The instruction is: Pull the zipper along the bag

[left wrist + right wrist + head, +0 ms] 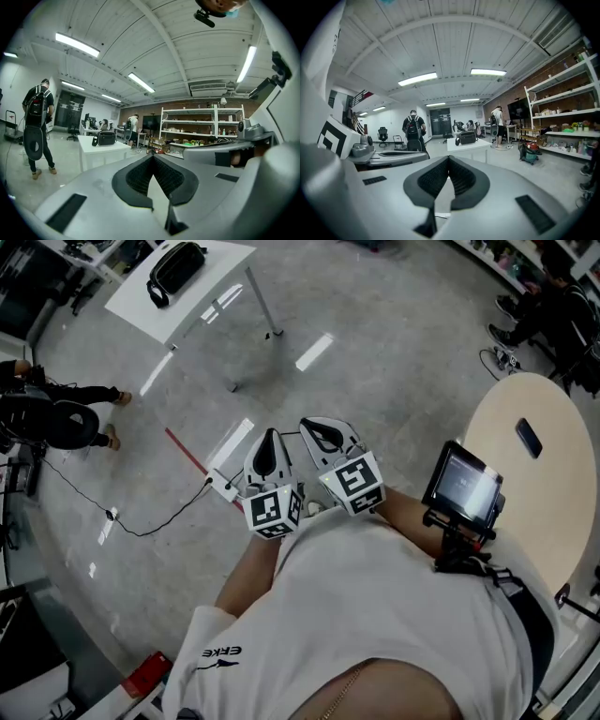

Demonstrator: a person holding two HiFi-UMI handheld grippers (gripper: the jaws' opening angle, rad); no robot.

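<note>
On the far white table sits the black bag.

Both closed: left gripper, right gripper

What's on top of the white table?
A black bag lies on the table, nothing else visible. The tabletop under the bag is covered, and its contents cannot be seen.

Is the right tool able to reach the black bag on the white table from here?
Probably not: the right tool is at the person's chest, while the black bag lies on the white table, far across the floor.
</note>
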